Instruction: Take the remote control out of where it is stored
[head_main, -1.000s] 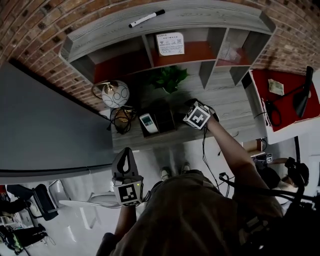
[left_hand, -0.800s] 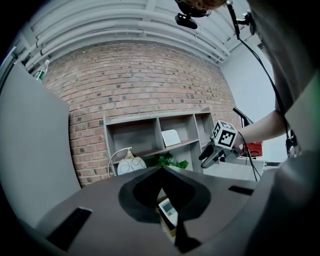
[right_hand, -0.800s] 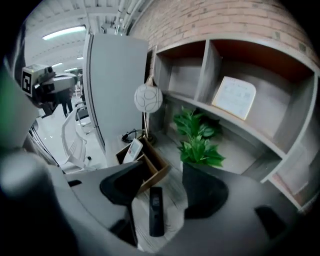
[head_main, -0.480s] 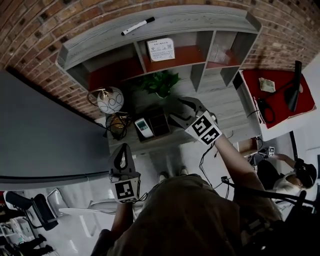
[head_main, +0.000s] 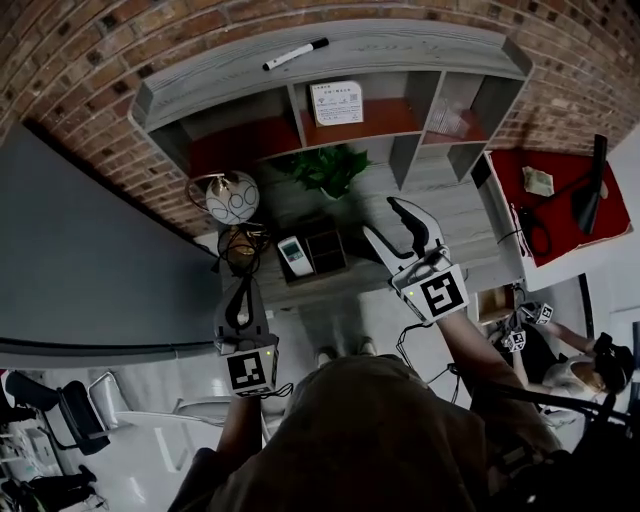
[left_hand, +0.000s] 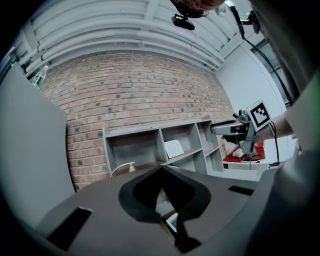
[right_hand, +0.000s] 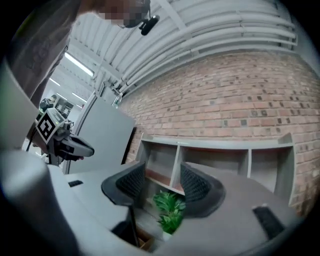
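The white remote control lies in a dark open box near the desk's front edge. A corner of the remote shows through the gap under the left jaws in the left gripper view. My left gripper hovers in front of the desk, left of the box, with its jaws closed tip to tip and nothing held. My right gripper hangs above the desk to the right of the box, jaws wide apart and empty. In the right gripper view the right gripper frames the potted plant.
A grey shelf unit with red-backed cubbies stands against the brick wall, a marker on top and a white card inside. The plant and a globe lamp stand behind the box. A red side table with a black lamp is at right, a grey panel at left.
My right gripper has lifted up and away from the box and tilted from pointing down to about level, jaws still empty. The left gripper rose slightly.
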